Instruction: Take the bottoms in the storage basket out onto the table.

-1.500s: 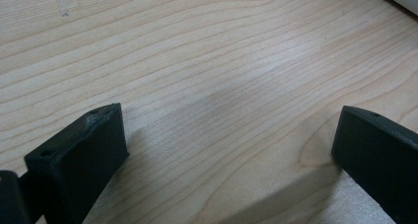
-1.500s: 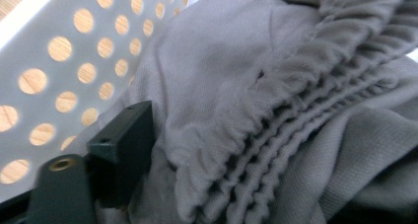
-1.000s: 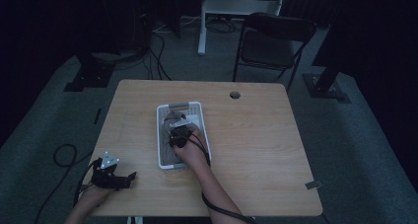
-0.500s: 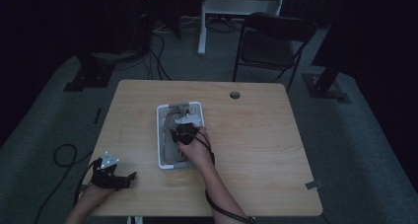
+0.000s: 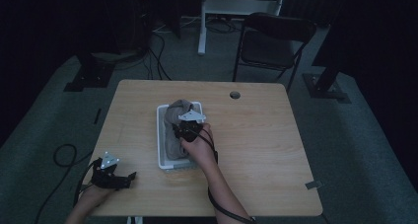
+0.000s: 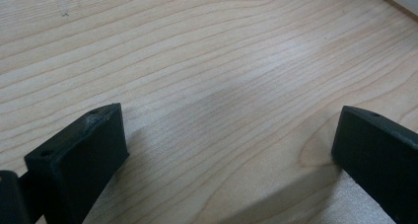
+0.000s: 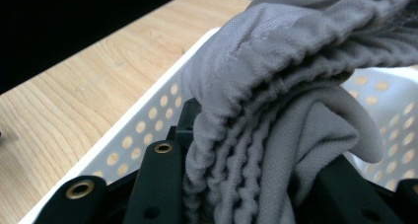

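Table (image 5: 256,135) is carrying white perforated basket (image 5: 160,135) near centre. Grey cloth (image 7: 276,105) is bunching over basket, right gripper (image 5: 190,129) clamping on its ribbed hem. Left gripper (image 5: 114,177) is sitting w/ jaws wide, nothing btwn, at front-left edge.

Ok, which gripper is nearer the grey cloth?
Right. The right gripper is shut on the grey cloth over the white basket; the left gripper rests open on the table's near-left corner.

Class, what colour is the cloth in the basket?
Grey; the cloth shows best in the right gripper view.
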The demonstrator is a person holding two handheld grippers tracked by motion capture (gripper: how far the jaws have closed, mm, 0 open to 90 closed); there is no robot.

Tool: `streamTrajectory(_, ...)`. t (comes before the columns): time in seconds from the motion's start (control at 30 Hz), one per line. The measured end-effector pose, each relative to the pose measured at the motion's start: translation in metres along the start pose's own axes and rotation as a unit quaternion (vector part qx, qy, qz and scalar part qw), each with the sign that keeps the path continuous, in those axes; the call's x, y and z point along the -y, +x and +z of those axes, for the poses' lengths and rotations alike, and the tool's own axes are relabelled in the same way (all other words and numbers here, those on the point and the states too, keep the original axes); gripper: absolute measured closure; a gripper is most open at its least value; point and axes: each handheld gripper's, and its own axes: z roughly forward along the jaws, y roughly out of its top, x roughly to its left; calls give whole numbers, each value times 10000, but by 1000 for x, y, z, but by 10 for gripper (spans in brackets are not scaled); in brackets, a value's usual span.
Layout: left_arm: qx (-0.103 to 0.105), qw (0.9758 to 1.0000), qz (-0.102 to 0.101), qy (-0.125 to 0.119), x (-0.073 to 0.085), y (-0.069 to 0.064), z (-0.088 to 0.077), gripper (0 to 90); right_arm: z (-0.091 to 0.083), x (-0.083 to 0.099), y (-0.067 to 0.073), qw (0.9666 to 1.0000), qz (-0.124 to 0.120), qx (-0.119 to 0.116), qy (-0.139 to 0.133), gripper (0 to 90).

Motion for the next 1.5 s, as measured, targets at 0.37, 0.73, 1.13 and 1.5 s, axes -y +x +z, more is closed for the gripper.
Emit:
streamTrajectory(0.37,-10,10000,17,-5,0,0,0,7,-15,-14,-1,9991,58,-98,-403,662)
streamTrajectory(0.73,-9,10000,8,-13,0,0,0,7,-33,-32,1,9982,31,-169,-581,662)
streamTrajectory(1.13,-4,10000,7,-7,0,0,0,7,-52,-48,-4,9971,26,-155,-743,662)
streamTrajectory(1.5,-4,10000,5,-7,0,0,0,7,-71,-57,-20,9962,41,2,-871,661)
